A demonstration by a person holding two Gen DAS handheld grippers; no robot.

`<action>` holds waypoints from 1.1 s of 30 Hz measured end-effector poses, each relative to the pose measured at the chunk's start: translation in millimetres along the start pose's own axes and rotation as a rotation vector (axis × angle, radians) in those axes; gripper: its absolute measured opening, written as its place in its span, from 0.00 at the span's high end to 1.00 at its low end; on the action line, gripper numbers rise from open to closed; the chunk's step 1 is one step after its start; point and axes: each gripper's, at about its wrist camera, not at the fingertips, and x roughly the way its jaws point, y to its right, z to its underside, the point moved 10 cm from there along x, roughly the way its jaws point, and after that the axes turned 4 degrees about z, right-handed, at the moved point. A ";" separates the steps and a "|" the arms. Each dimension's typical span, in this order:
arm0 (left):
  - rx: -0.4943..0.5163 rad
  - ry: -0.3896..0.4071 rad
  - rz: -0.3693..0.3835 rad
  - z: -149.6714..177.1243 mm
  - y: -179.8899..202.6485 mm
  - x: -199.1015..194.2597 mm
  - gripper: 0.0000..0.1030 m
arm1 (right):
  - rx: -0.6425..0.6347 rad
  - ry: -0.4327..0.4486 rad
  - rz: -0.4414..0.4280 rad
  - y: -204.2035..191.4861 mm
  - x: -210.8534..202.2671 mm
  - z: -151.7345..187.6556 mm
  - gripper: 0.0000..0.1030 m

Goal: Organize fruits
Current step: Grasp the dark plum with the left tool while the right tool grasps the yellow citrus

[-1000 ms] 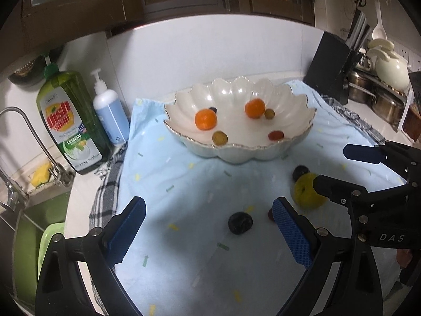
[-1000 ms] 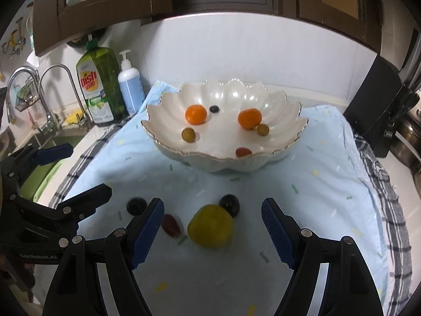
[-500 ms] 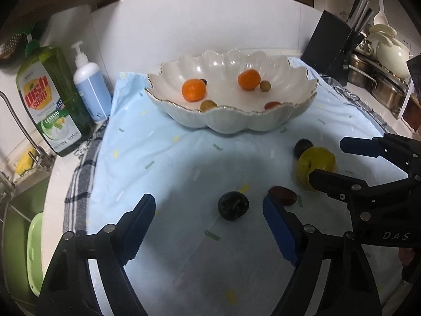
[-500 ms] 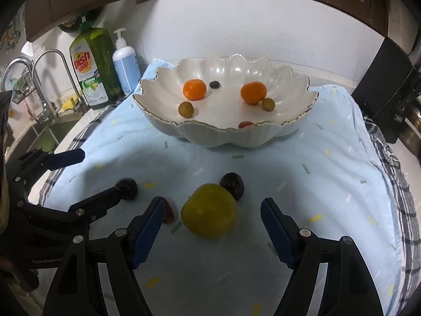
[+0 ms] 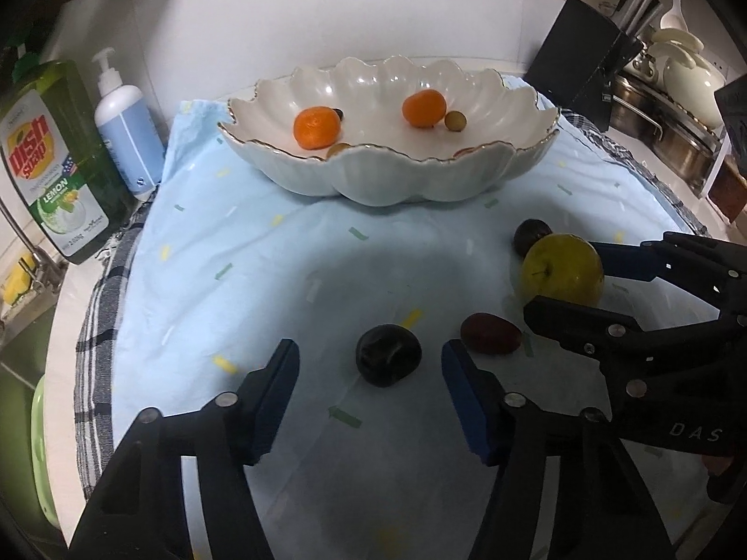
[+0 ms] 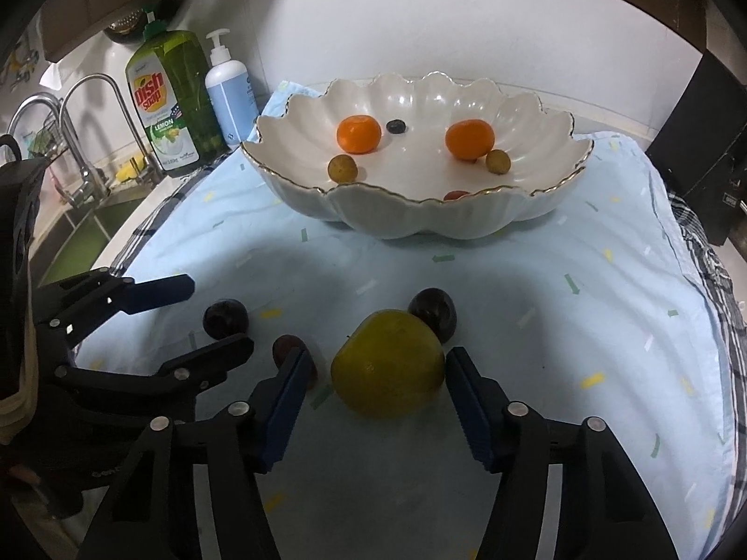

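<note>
Lying between each spread claw's fingers: dark plum (image 5: 388, 361) left, yellow apple (image 6: 387, 375) right.

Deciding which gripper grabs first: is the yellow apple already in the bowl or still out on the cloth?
Out. The yellow apple sits on the blue cloth in front of the bowl, between the open right gripper fingers.

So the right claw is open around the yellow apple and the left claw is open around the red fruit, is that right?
Not quite. In the left wrist view the left claw is open around the dark plum; the red fruit lies just outside it. The right claw is indeed open around the yellow apple.
</note>
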 end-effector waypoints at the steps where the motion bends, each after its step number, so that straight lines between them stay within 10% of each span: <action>1: 0.002 -0.002 0.001 -0.1 0.5 0.8 0.44 | 0.000 0.000 0.003 0.4 0.5 0.1 0.43; 11: 0.012 -0.017 0.031 1.6 6.8 6.1 0.72 | 0.006 -0.005 0.016 4.3 3.7 0.8 0.50; 33: -0.039 0.055 0.028 -13.8 6.1 -25.2 0.72 | 0.018 0.058 -0.004 2.1 -20.0 -8.5 0.51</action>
